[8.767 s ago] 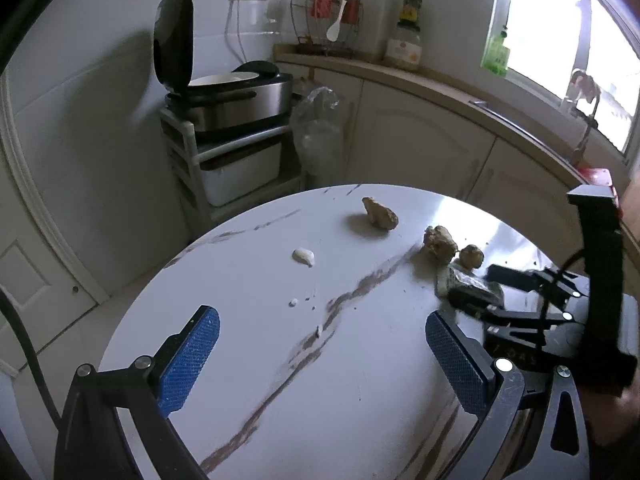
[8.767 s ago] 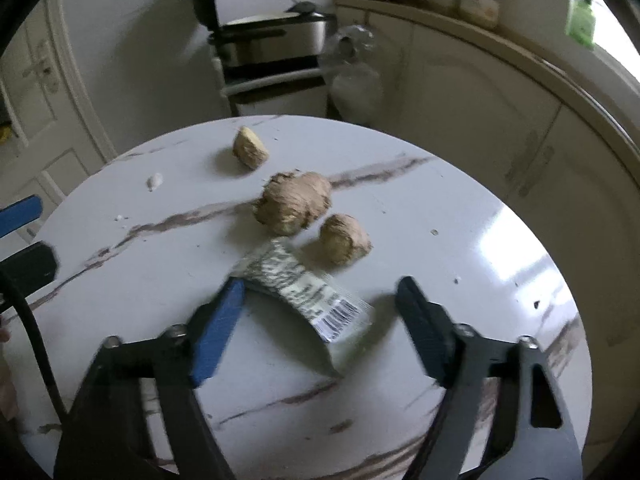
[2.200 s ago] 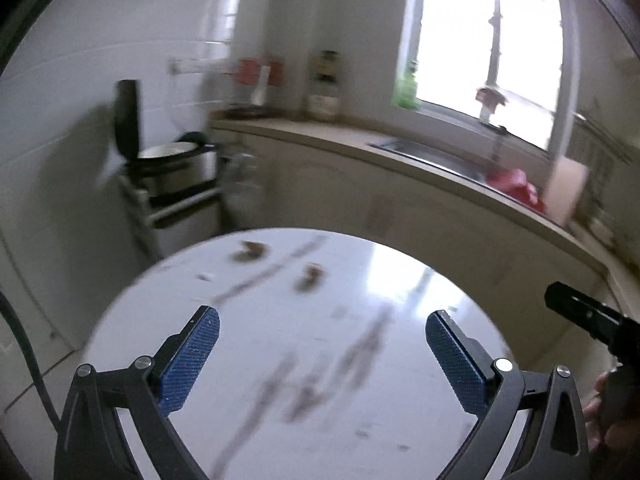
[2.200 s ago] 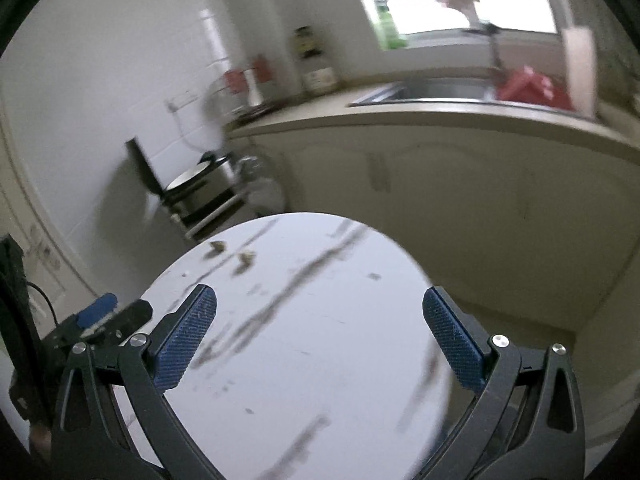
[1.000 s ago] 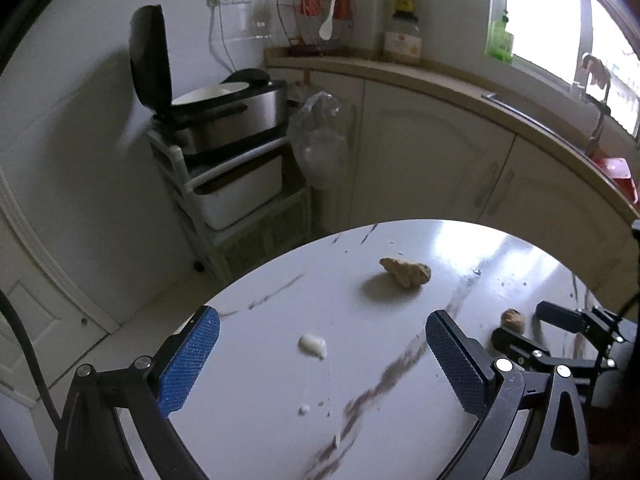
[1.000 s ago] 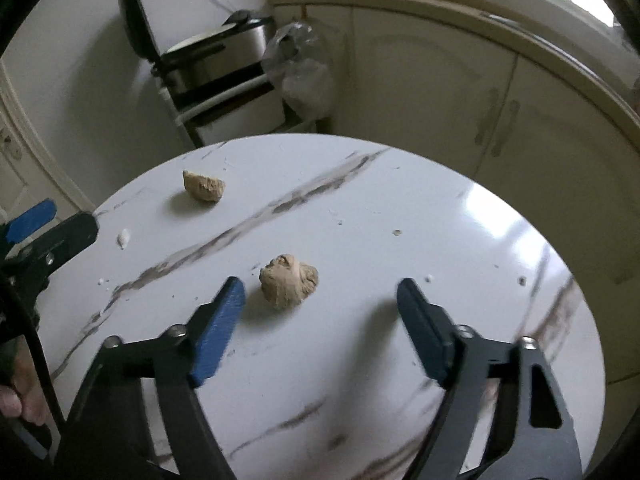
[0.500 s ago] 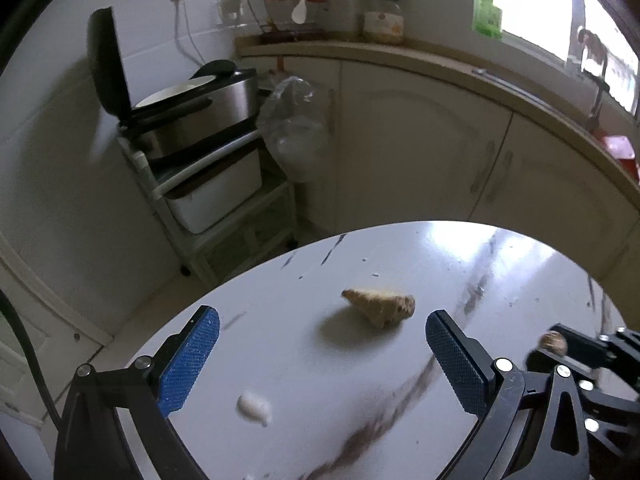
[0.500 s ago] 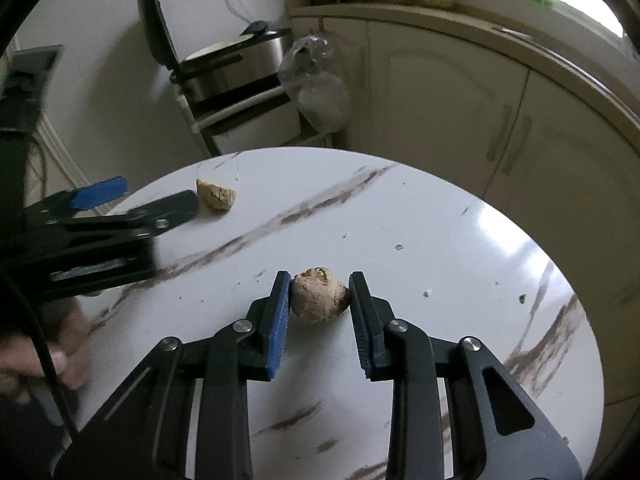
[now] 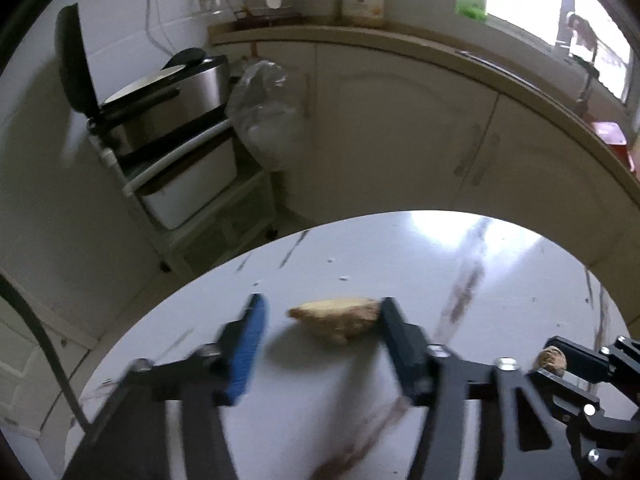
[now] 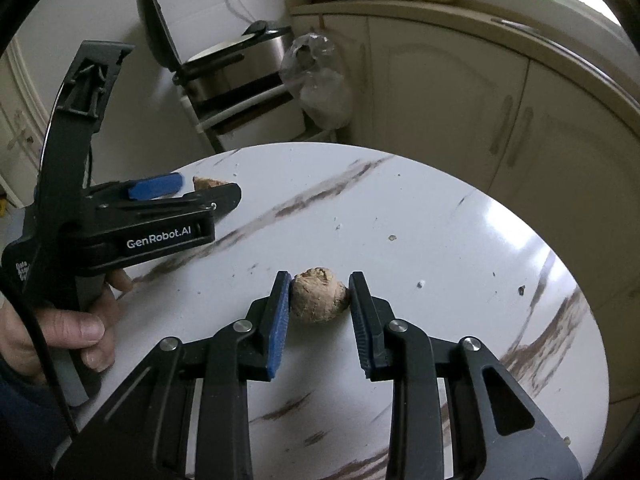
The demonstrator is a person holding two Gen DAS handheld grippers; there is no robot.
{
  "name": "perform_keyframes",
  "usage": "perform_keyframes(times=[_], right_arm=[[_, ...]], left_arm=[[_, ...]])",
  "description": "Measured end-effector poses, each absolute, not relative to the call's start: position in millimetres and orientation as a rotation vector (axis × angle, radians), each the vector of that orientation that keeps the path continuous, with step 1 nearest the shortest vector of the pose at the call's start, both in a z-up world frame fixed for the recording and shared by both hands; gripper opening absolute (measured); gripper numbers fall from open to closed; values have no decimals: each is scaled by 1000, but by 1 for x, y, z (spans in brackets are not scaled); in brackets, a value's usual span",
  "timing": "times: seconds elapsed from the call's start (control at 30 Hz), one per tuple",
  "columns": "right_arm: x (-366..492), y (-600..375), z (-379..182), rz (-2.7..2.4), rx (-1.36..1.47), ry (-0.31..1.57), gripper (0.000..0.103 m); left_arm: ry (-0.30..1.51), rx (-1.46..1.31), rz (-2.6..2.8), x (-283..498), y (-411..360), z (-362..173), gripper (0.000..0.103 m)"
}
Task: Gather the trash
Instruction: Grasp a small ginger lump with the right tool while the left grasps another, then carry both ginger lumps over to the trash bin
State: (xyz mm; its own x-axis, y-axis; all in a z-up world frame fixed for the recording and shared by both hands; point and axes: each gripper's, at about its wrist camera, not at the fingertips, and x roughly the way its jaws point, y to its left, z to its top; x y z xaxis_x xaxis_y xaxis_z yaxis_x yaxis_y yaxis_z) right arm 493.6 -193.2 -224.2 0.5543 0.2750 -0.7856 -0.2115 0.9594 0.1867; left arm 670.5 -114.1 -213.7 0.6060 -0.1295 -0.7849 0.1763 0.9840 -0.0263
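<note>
My right gripper (image 10: 318,304) is shut on a round brown crumpled lump (image 10: 318,295) just above the white marble round table (image 10: 460,248); the lump also shows in the left wrist view (image 9: 553,360). My left gripper (image 9: 320,320) is half closed around a flat tan scrap (image 9: 336,318): the right finger touches it, the left finger (image 9: 248,332) stands a little apart from it. In the right wrist view the left gripper (image 10: 188,190) sits at the table's far left with the scrap's tip (image 10: 208,182) showing between its fingers.
Past the table's far edge stand a rack with an open rice cooker (image 9: 160,96), a tied plastic bag (image 9: 266,112) and cream cabinets (image 9: 420,128) under a counter. Small crumbs (image 10: 392,237) dot the table.
My left gripper has moved up to the tan scrap and its fingers have closed in around it. My right gripper stays shut on the round lump.
</note>
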Motion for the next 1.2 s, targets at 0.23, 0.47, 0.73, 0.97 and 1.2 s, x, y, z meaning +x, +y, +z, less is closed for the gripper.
perform_keyframes(times=[0.23,0.47,0.73,0.97,1.2], right_arm=[[487,-202,-218,286,99,931,27],[465,-216,-202,271,137,903,27],[405,-250,-176,225,188,845,27],[333,-291,-149,171,234,771,27],[255,-341,-135,100,269,704,27]], left_arm=[[905,6,-226,667,-101,-215,39],[859,-3,-247,623,-97,-194,39],[788,-4,-314,540,-119,-159,39],[725,30,-390,441,-153,-127,39],[689,68,-474,355,-195,-114,39]])
